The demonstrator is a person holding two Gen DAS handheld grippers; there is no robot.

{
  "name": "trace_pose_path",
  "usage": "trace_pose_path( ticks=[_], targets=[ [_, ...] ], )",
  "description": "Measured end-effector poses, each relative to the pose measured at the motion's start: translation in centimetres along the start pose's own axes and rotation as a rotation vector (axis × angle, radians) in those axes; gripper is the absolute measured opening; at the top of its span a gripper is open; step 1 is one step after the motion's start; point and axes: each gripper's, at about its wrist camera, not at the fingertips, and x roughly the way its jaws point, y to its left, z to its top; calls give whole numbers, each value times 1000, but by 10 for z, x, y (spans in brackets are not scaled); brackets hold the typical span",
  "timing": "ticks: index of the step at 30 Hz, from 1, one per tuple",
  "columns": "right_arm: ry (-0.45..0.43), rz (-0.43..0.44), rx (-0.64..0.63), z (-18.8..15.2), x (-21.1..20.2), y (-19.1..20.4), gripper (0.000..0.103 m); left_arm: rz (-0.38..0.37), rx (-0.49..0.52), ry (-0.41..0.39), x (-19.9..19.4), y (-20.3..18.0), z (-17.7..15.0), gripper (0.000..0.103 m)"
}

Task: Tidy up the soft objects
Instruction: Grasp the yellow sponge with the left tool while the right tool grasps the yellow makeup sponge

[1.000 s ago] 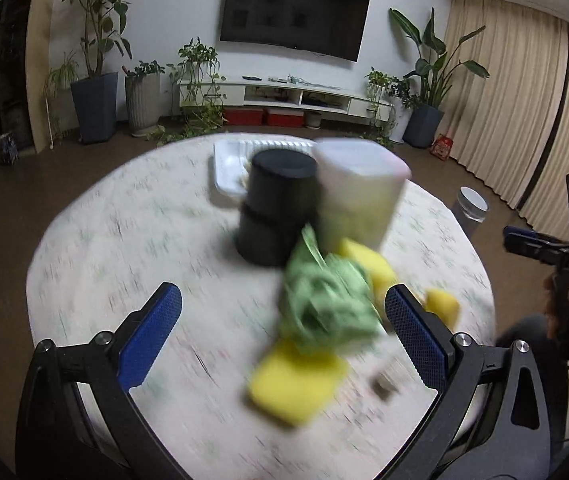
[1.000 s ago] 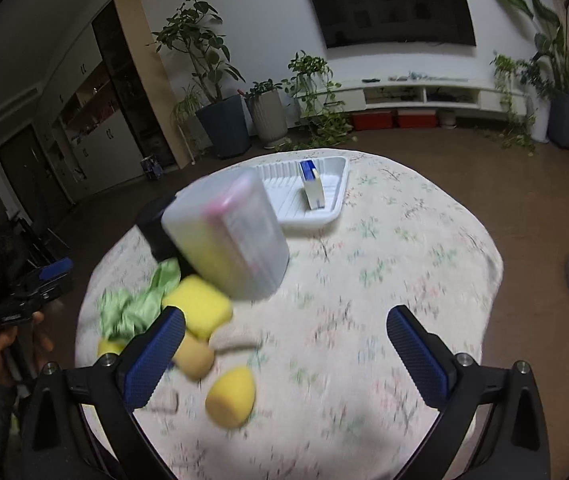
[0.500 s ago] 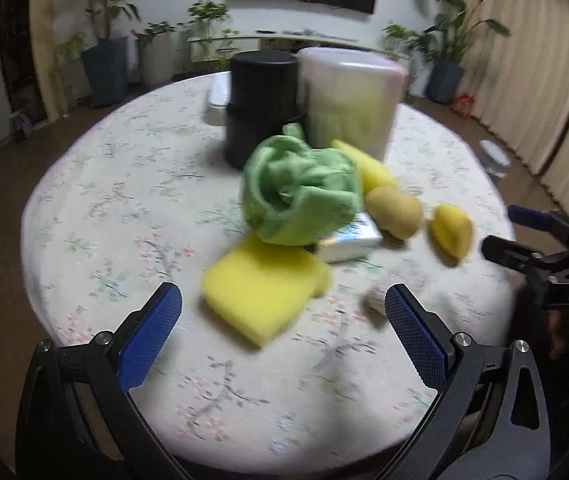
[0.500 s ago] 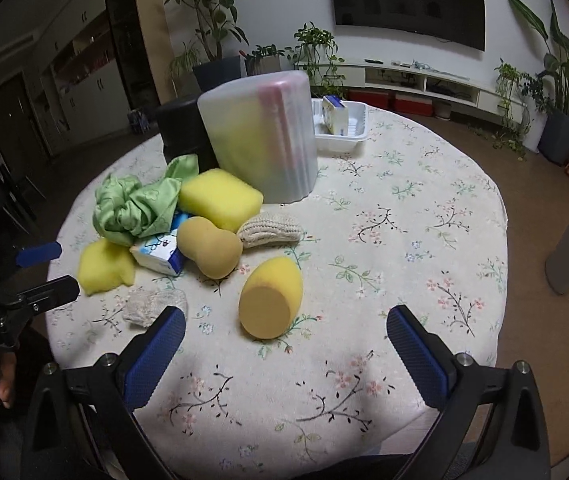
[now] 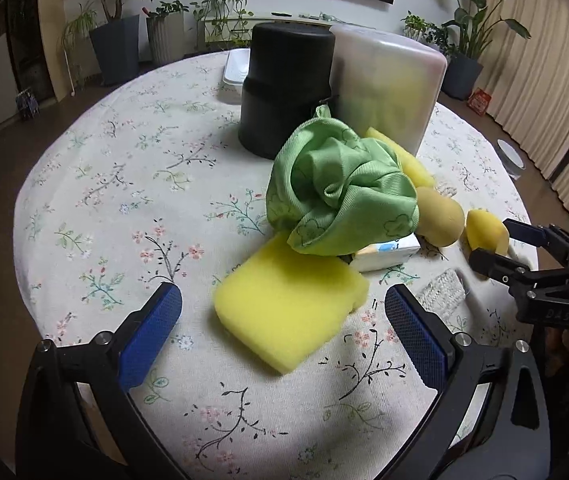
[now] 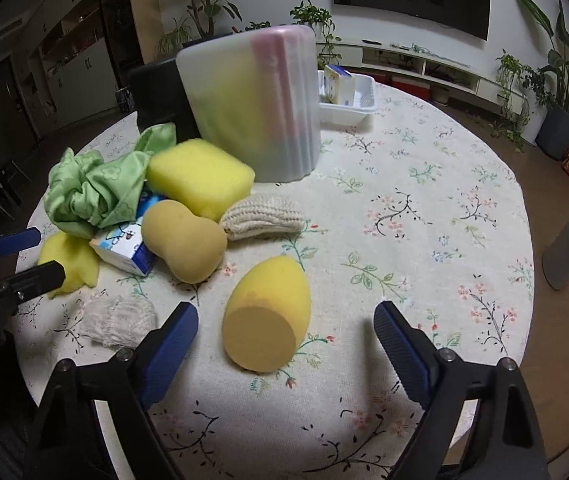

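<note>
Left wrist view, left to right: left gripper (image 5: 282,312) jaws wide apart, nothing clamped; blue pads either side of the flat yellow sponge (image 5: 289,309), which lies on the floral tablecloth (image 5: 124,184) between and just ahead of the fingertips, not touching them. Behind the sponge, crumpled green cloth (image 5: 340,196) is heaped over a small white-and-blue box (image 5: 388,252). Black canister (image 5: 286,88) upright behind the cloth, frosted lidded bin (image 5: 384,92) beside it on the right. Right of the cloth: tan gourd-shaped sponge (image 5: 440,218), then the egg-shaped yellow sponge (image 5: 486,234). A knitted beige pad (image 5: 444,290) sits just past the right pad. The right gripper shows at the far right edge.

Right wrist view, left to right: left gripper at the far left edge, near the flat sponge. Pale mesh scrubber (image 6: 118,320) just outside the left pad. Green cloth at upper left, box under it, thick yellow block sponge (image 6: 200,178) leaning by the bin. Gourd sponge touches the box. Knitted beige pad (image 6: 262,216) right of the gourd. Right gripper (image 6: 286,328) jaws apart, have just been closing a bit; egg sponge lies between the pads on its side, flat end toward the camera, closer to the left pad, not pressed by either. White tray (image 6: 348,100) behind the bin holds another small box (image 6: 338,84).
</note>
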Motion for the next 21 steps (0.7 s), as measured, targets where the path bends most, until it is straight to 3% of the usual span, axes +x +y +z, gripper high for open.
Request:
trace_pose_path(
  ticks=[13,21],
  targets=[
    [-7,-21,-28,-4,5,7,92,12,-43,60,22,6,-1,103],
    [-15,-43,-36,-7,6,10,93,62,-8,53,26,-1,-2,103]
  ],
)
